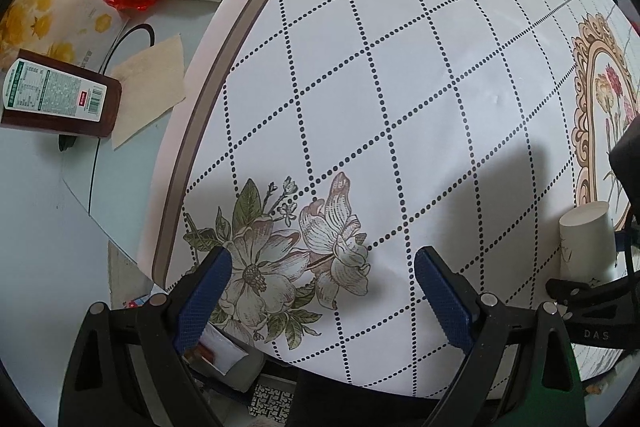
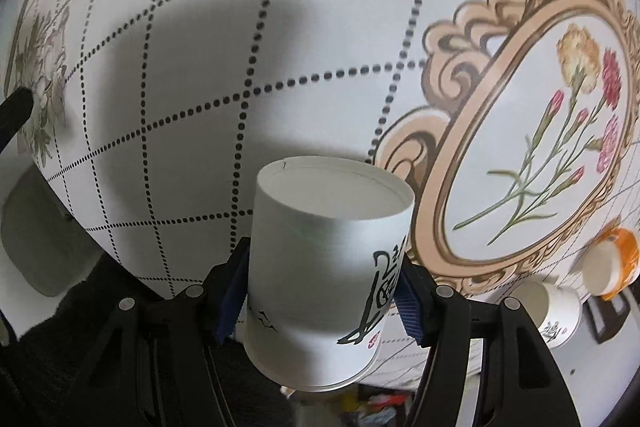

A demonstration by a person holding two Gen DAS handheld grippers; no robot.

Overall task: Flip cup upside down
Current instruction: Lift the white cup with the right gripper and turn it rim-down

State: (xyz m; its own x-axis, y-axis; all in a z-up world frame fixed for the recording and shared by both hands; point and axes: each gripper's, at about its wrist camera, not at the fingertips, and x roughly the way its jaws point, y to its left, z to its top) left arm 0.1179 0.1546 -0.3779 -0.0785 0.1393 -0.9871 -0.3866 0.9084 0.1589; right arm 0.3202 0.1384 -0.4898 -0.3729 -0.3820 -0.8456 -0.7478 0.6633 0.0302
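The right gripper (image 2: 322, 291) was closed on the paper cup (image 2: 326, 267), its blue pads pressed to the cup's two sides. The cup was held over the near edge of the worktop (image 2: 200, 27), its flat base turned toward the far side and its wider rim pointing back toward the camera. The left gripper (image 1: 322, 279) was open and held nothing, hovering above the printed flowers at the near left of the worktop. From the left camera the cup (image 1: 586, 239) showed at the far right. A second paper cup (image 2: 554, 311) stood near the right edge, beside an orange roll of tape (image 2: 612, 263).
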